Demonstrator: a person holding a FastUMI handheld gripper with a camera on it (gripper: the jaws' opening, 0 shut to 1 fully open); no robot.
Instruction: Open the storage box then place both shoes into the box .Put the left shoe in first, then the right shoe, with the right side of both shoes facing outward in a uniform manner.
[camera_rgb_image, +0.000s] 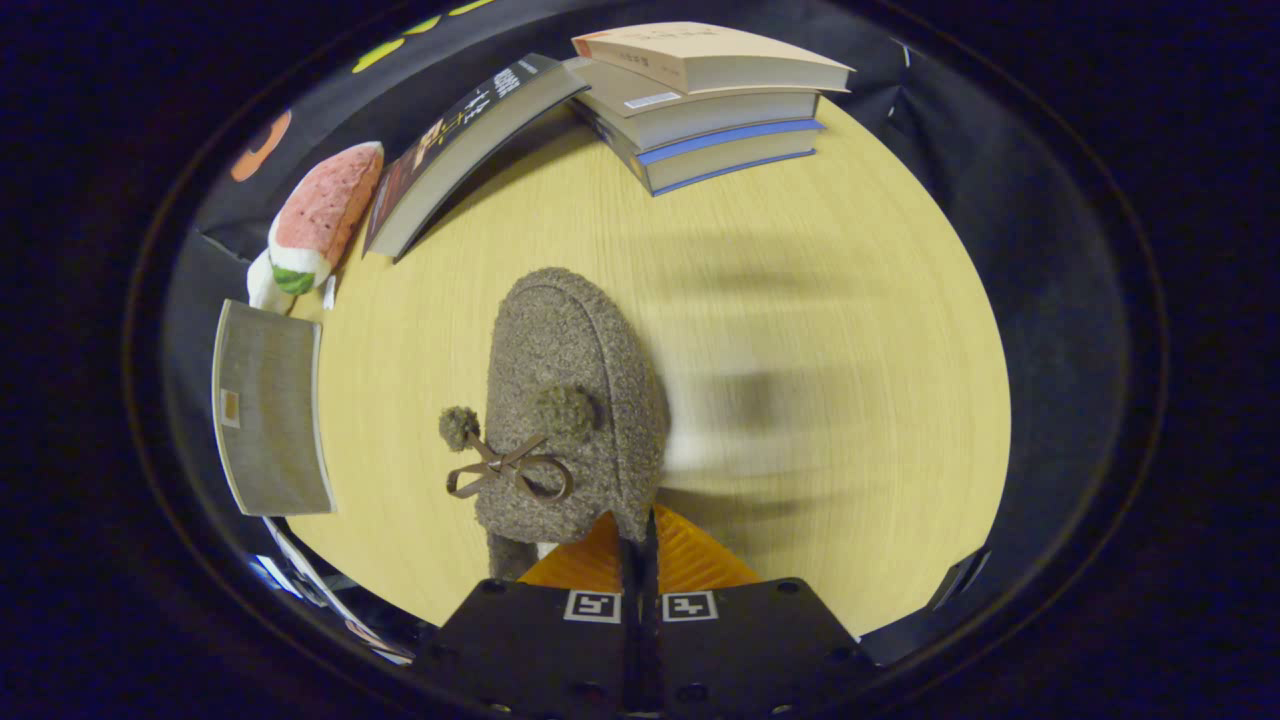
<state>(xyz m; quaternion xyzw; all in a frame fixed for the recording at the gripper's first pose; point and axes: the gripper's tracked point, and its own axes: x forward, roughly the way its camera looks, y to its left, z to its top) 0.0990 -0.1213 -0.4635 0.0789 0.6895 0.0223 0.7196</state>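
A grey-brown fuzzy shoe (570, 390) with two pompoms and a thin bow hangs just ahead of my fingers, toe pointing away from me, lifted above the wooden table (820, 330). My gripper (638, 545) is shut on the shoe's rear rim, the two orange fingers (690, 560) pressed almost together on its edge. A pale smear of motion blur trails to the right of the shoe. Its shadow falls on the table beyond and to the right.
A stack of three books (700, 110) lies at the far side of the table. A dark book (460, 150) leans against it on the left. A pink plush toy (320, 215) and a grey book (270, 405) lie further left.
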